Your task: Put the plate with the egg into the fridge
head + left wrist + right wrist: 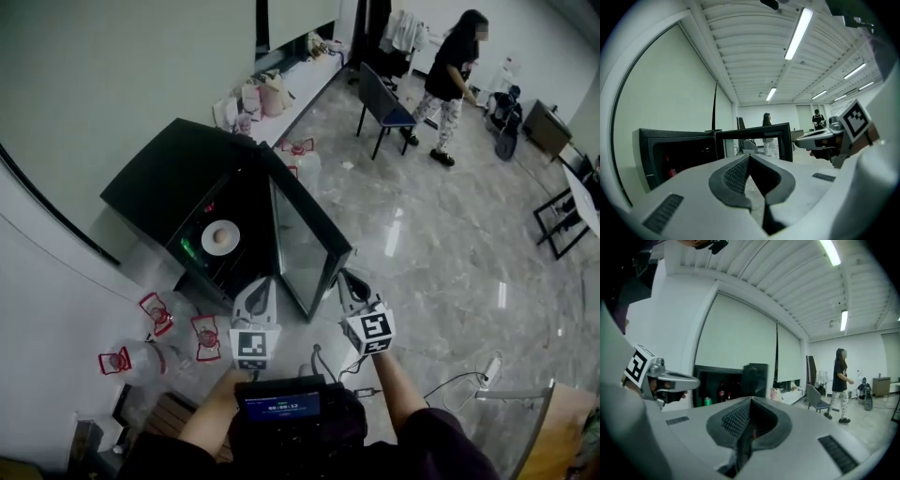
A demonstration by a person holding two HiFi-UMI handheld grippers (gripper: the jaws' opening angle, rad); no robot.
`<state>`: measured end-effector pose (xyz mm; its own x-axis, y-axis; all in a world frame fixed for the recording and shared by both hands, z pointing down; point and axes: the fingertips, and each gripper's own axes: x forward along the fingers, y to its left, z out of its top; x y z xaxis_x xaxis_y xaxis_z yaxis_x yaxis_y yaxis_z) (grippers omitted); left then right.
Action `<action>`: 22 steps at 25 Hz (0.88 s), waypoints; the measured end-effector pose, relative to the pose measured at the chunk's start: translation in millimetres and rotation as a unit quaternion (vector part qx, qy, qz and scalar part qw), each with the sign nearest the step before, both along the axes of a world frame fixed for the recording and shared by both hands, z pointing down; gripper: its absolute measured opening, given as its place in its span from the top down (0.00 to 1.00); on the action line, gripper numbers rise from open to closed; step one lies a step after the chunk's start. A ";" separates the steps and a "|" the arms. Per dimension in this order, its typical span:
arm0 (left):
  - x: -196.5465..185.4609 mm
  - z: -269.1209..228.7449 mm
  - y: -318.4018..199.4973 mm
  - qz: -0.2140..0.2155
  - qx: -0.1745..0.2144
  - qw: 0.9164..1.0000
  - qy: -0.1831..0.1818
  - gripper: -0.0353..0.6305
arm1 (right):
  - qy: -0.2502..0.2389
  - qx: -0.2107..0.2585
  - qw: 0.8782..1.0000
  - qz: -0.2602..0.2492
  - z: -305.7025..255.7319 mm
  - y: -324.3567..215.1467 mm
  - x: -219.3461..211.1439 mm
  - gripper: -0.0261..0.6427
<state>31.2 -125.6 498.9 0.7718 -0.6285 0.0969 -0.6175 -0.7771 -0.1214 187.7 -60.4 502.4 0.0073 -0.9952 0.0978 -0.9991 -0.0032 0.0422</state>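
A black mini fridge (pixel 178 173) stands on the floor with its glass door (pixel 300 246) swung open toward me. Inside, on a shelf, a white plate (pixel 208 246) carries a brown egg (pixel 219 238). My left gripper (pixel 261 284) hovers just in front of the fridge opening, jaws shut and empty. To its right, beside the door's front edge, my right gripper (pixel 345 277) is also shut and holds nothing. In the left gripper view the fridge (pixel 675 154) and its door (pixel 754 143) lie ahead. The right gripper view shows drink cans (pixel 708 401) inside.
Clear containers with red clips (pixel 155 314) lie on the floor left of me. Bags (pixel 267 94) line the wall behind the fridge. Farther back stand a blue chair (pixel 382 103) and a person (pixel 450 80). A cable (pixel 459 380) runs over the floor at right.
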 end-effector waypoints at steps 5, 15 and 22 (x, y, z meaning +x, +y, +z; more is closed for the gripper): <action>24.4 -2.1 12.6 0.029 0.002 1.000 0.001 0.93 | 0.030 -0.023 0.999 0.019 4.3 -19.1 55.7 0.95; 28.6 -12.7 24.9 0.033 0.017 0.999 0.001 0.93 | 0.059 -0.024 0.997 -0.037 -0.4 -31.6 29.2 0.95; -17.5 -7.1 24.7 -0.016 -0.006 1.000 0.000 0.93 | 0.057 -0.010 0.991 -0.118 2.5 -39.9 -63.2 0.95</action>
